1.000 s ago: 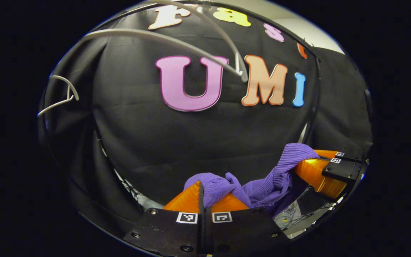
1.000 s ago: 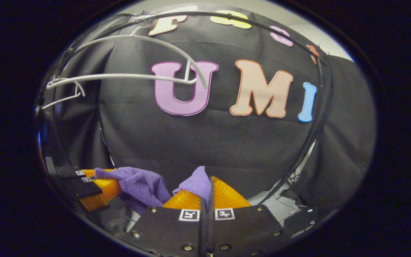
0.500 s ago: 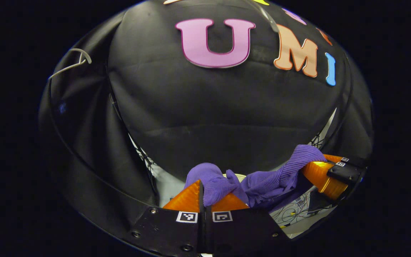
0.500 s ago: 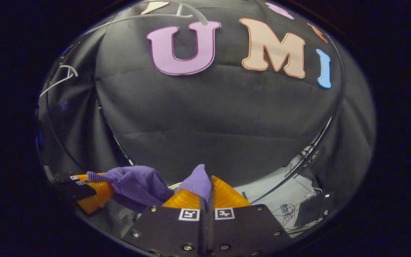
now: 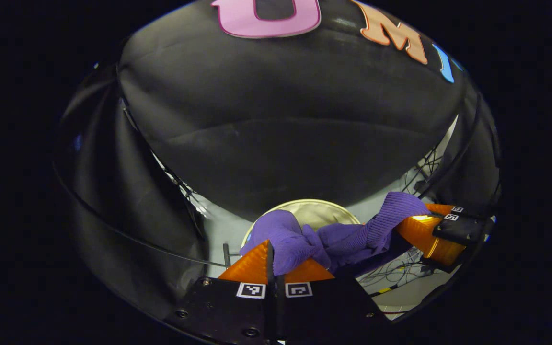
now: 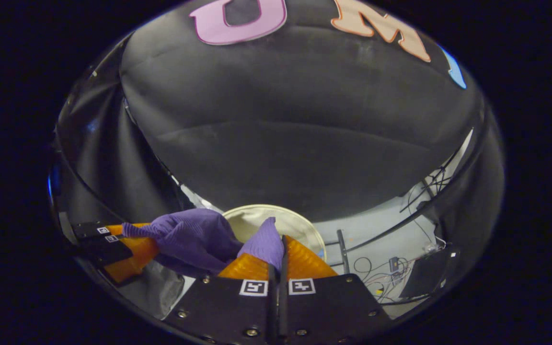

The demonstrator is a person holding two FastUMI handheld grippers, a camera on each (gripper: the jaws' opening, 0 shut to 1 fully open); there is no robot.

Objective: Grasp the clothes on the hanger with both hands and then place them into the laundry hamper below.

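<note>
While the left gripper [image 5: 272,258] is clenched on one bunch of the purple ribbed garment [image 5: 348,237], the right gripper [image 6: 280,251] is clamped on another, with the cloth slung between them above the round cream hamper [image 6: 300,225]. A dark box with cables [image 6: 422,278] on the floor is seen in the right gripper view.

Hamper [image 5: 314,211] mouth open beneath, purple garment [image 5: 338,237] strung across it between both grippers, black booth wall [image 5: 276,143] close behind, cables [image 6: 391,273] right.
</note>
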